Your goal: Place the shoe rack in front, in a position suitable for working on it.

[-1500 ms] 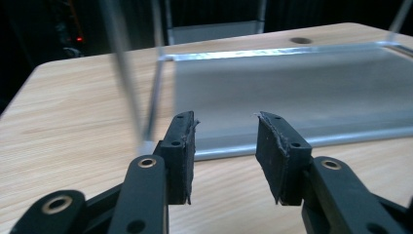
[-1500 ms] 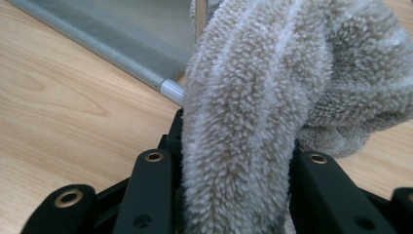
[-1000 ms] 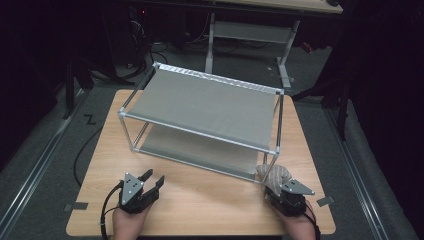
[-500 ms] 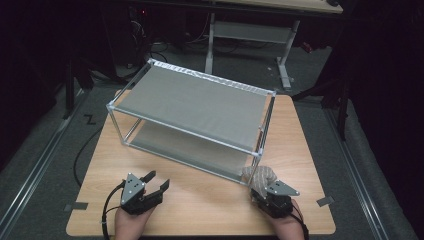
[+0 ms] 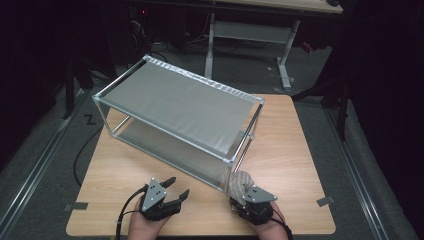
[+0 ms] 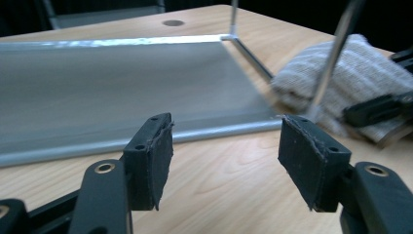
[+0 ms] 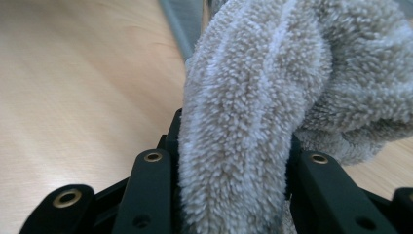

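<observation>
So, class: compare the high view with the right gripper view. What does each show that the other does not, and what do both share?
High view alone: the whole two-tier metal-framed shelf rack with grey fabric shelves, the left gripper with empty, open jaws, and the person's hands. Right gripper view alone: the right gripper seen close, jaws shut on the cloth, and the cloth's looped pile. Both: the fluffy beige-grey cloth and the light wooden table.

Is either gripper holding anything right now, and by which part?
The right gripper holds a grey towel, jaws clamped on a bunched fold of it. The left gripper holds nothing, its jaws open over the table.
</observation>
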Demonstrator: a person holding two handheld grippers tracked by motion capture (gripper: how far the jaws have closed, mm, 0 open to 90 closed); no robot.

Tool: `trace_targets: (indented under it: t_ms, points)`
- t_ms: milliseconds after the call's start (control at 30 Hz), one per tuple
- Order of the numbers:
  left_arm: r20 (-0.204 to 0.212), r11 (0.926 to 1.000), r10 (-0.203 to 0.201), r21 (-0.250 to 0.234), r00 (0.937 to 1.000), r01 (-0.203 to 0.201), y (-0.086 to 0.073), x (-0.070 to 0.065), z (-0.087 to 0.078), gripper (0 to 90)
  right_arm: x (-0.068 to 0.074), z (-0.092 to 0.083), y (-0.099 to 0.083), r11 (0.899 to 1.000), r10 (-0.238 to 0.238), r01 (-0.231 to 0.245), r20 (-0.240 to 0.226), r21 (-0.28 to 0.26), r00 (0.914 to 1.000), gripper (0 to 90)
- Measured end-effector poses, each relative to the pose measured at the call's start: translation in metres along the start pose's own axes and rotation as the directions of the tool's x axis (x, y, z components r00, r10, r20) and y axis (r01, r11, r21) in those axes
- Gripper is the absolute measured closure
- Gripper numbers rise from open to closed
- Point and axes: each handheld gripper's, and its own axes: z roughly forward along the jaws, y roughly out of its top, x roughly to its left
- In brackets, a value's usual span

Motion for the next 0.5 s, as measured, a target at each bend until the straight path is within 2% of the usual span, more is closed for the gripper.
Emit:
trace_targets:
  t_ms: [67,133,267,400,500]
  points:
    - [0.026,0.9997,-0.013,0.019,0.9996,0.013,0.002,-0.005,0.005,37.4,0.004,-0.001,0.000,1.000,-0.013,0.013,-0.021,-0.005,0.9997,63.9]
    - [0.048,0.9997,-0.022,0.012,0.9986,0.021,0.003,-0.011,0.010,37.4,0.003,-0.006,-0.001,1.000,-0.011,0.011,-0.014,-0.013,0.9998,63.9]
    - [0.069,1.0000,-0.003,-0.005,0.9976,0.003,0.011,-0.023,0.019,37.5,-0.009,-0.020,-0.008,0.999,0.033,-0.032,0.031,-0.034,0.9990,63.4]
    - [0.094,0.9998,0.014,-0.018,0.9955,-0.013,0.021,-0.032,0.029,38.3,-0.021,-0.031,-0.019,0.997,0.065,-0.061,0.103,-0.041,0.9926,62.7]
    - [0.118,0.9996,0.019,-0.024,0.9929,-0.016,0.028,-0.040,0.039,39.6,-0.027,-0.039,-0.026,0.996,0.088,-0.084,0.132,-0.042,0.9873,62.1]
